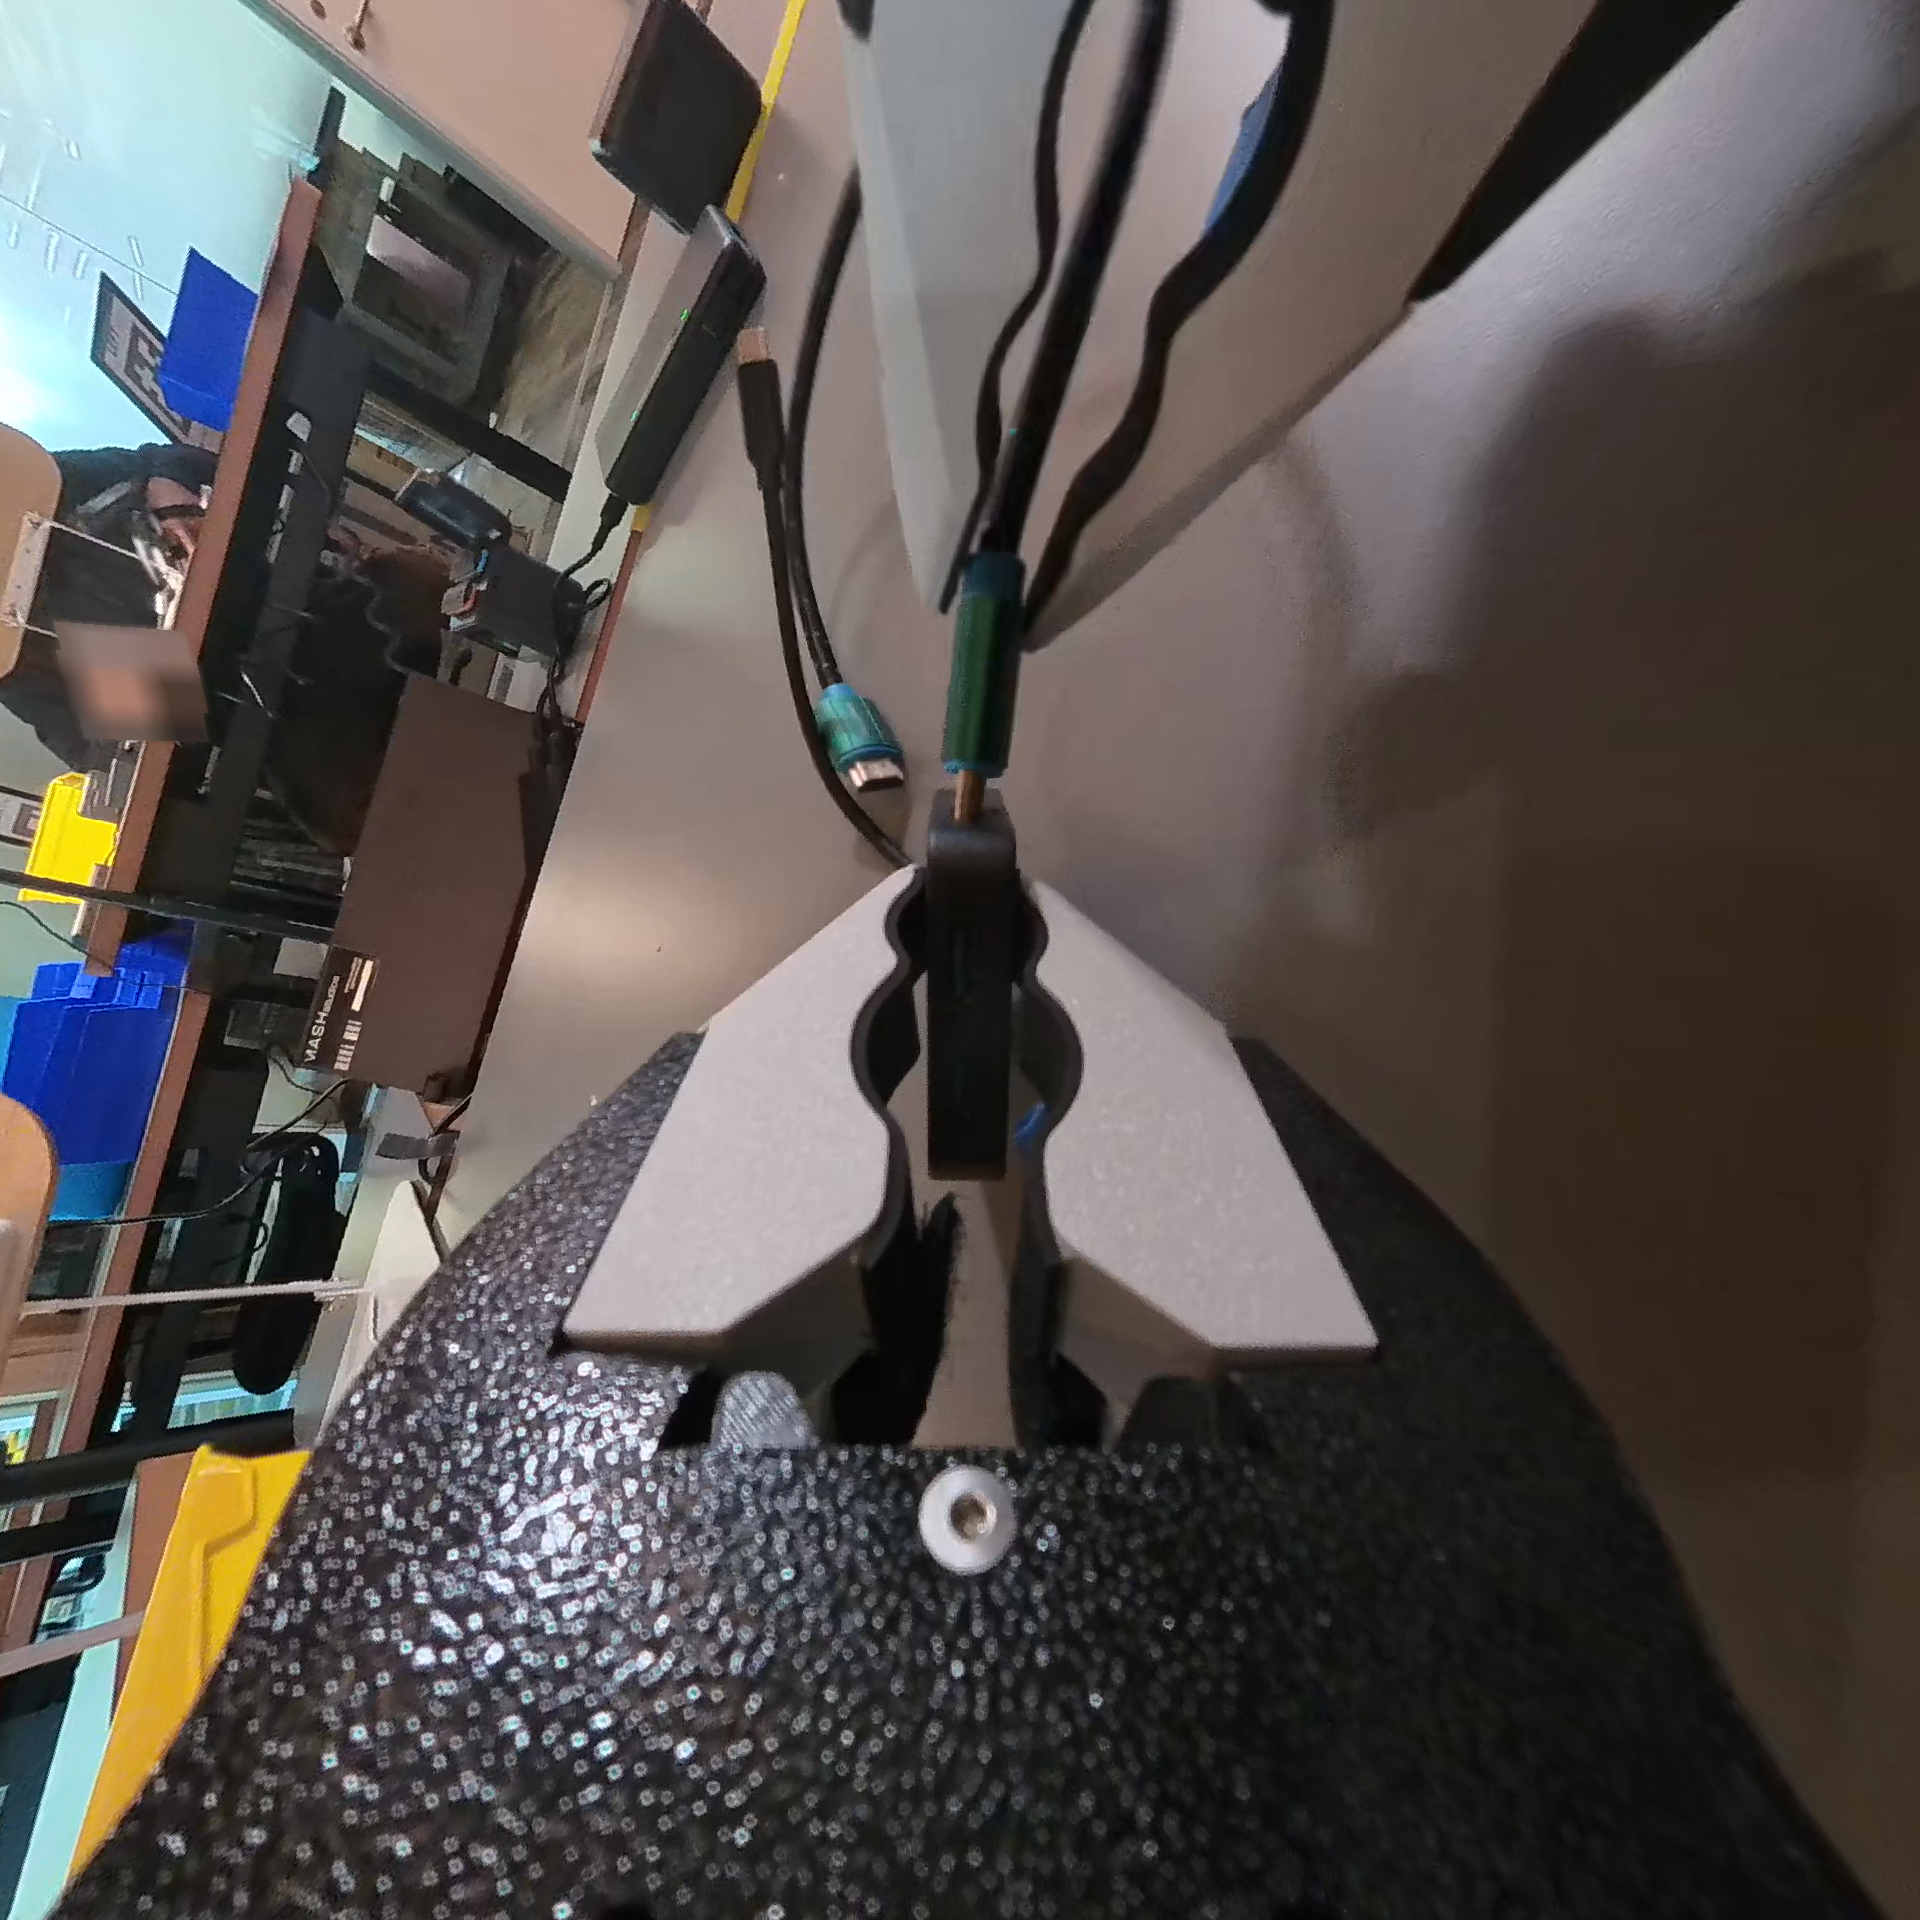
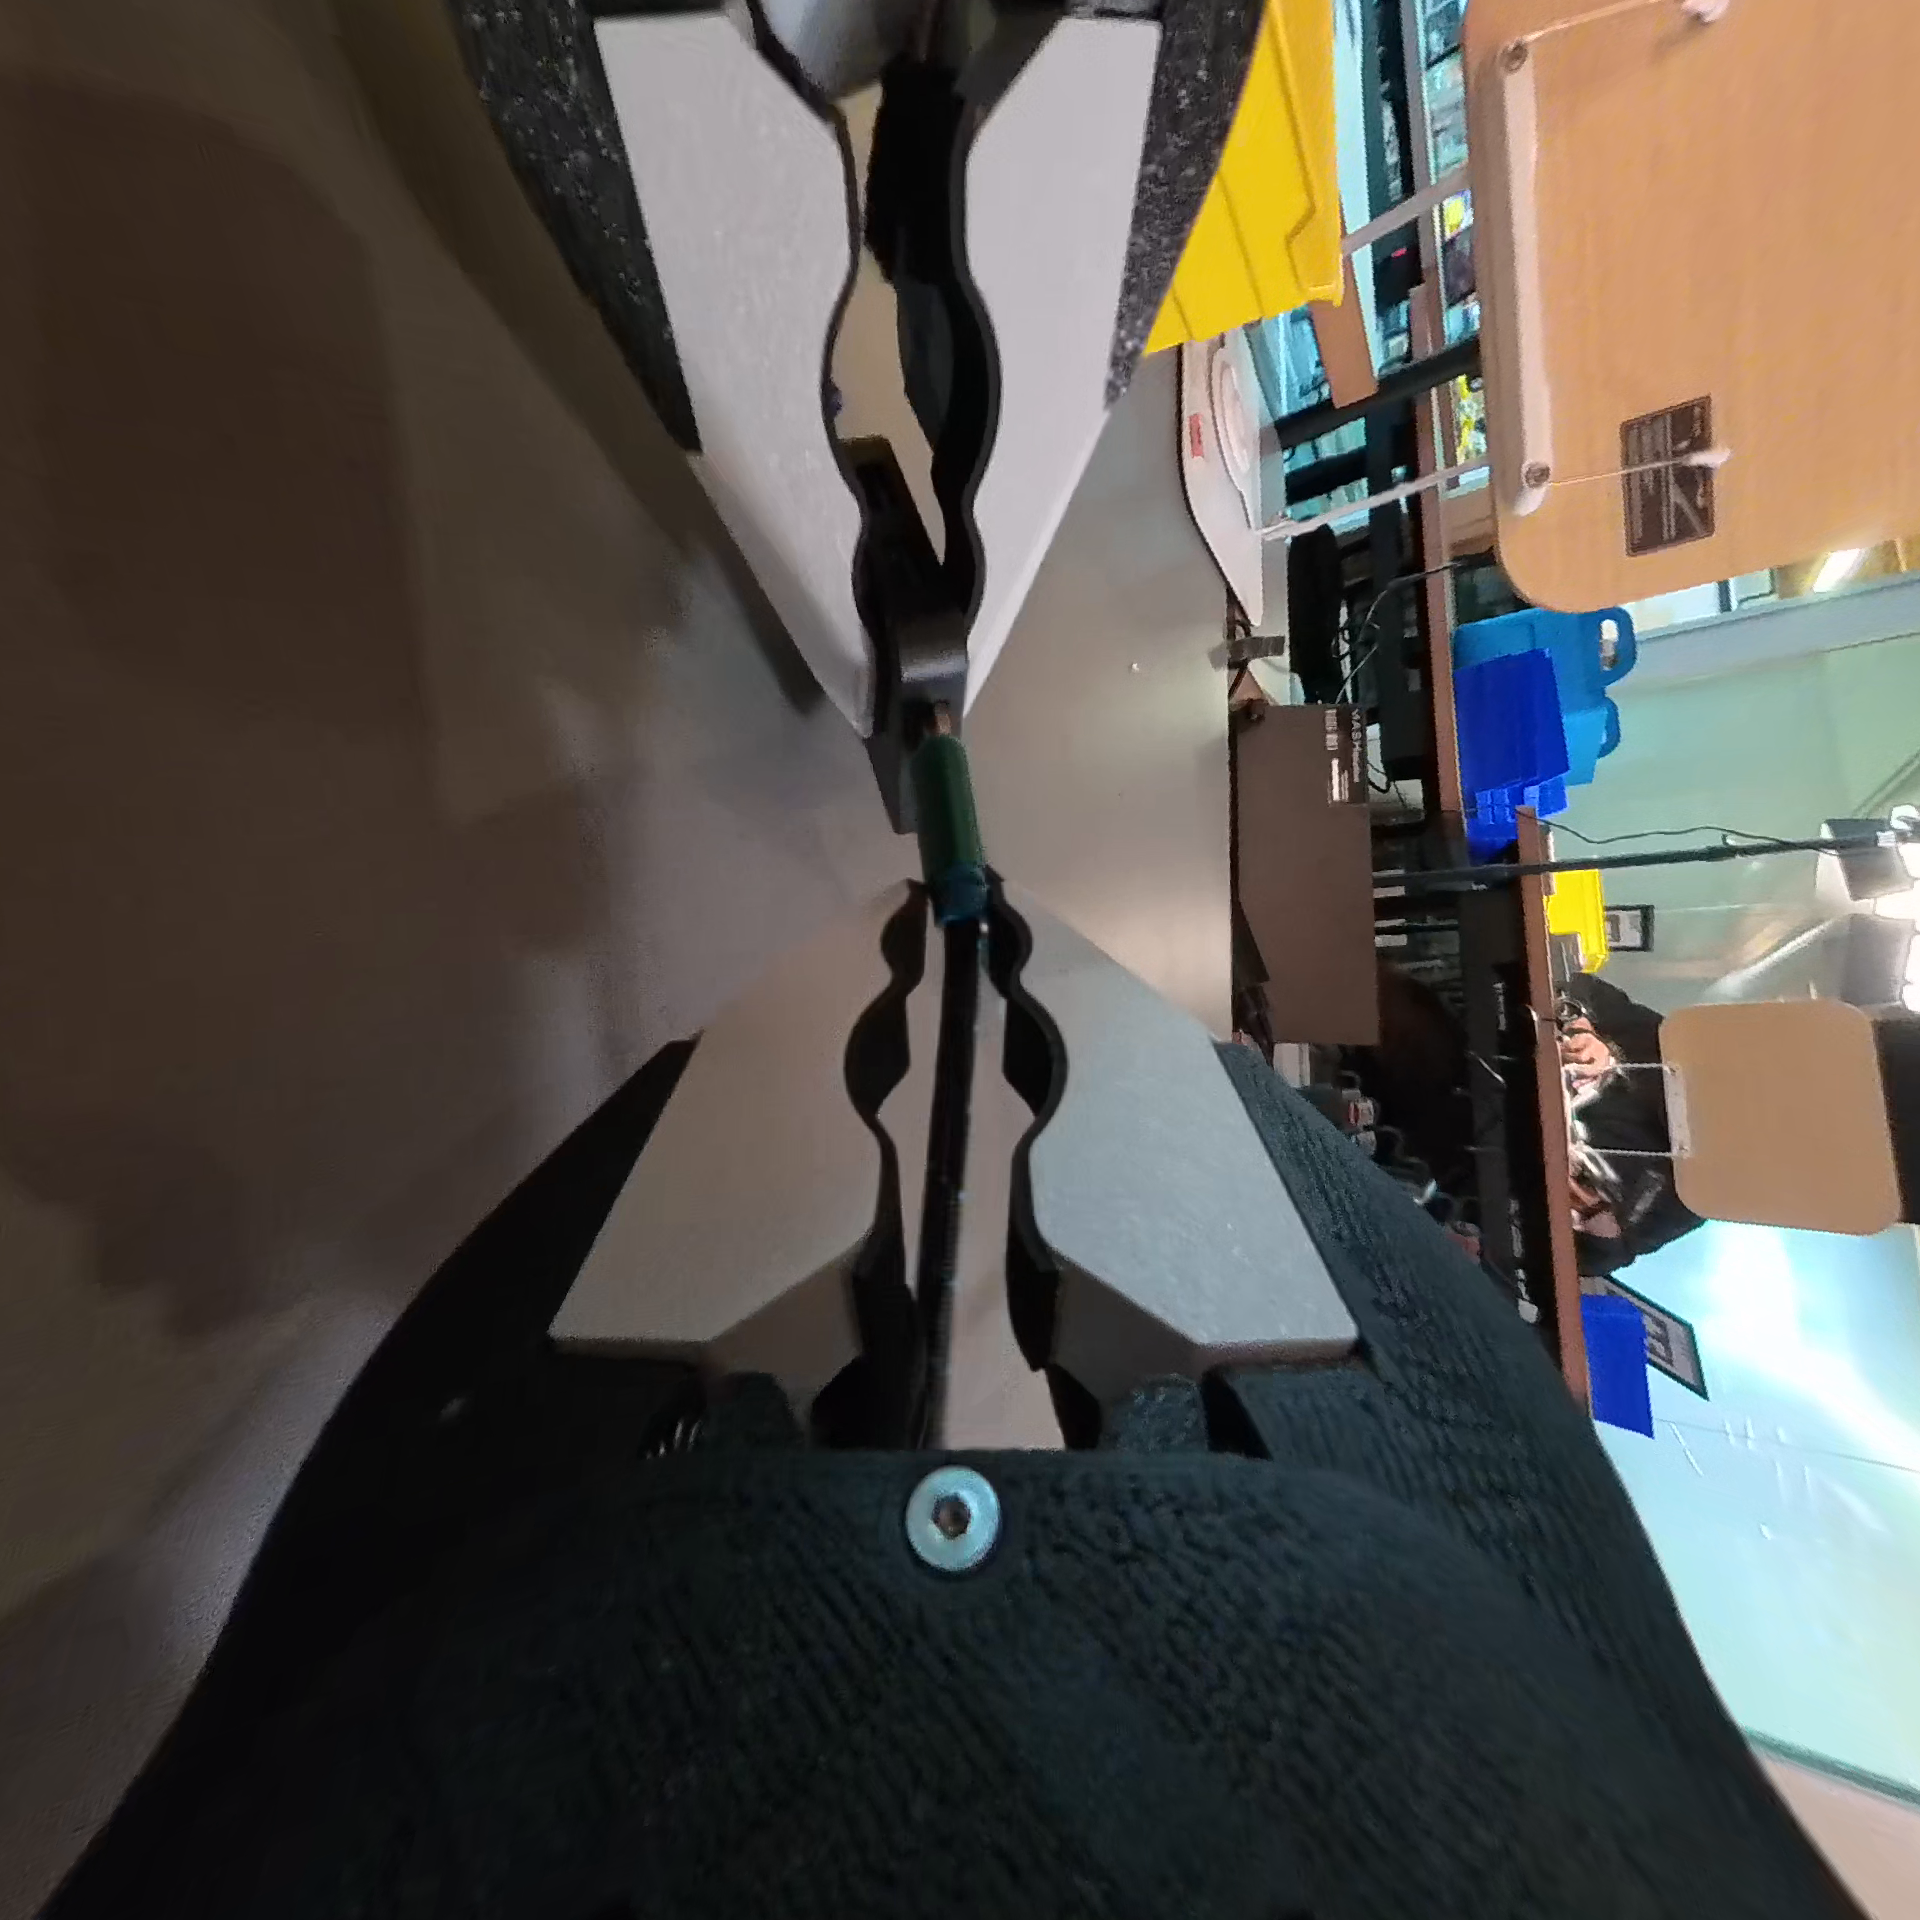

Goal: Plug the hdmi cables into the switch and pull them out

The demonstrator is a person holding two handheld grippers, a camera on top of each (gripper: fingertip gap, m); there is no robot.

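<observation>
The black switch (image 1: pixel 966 997) is clamped in the left gripper (image 1: pixel 968 883), its long axis along the fingers. The green HDMI plug (image 1: pixel 977 686) seems partly inserted, in line. Only the left view shows a second plug (image 1: pixel 860 740) on the table (image 1: pixel 1455 831). The right gripper (image 2: pixel 961 894) pinches the plug's cable end.

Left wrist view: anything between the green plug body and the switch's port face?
Only the plug's short metal tip bridges the green plug and the black switch held by the left gripper; nothing else intervenes.
</observation>
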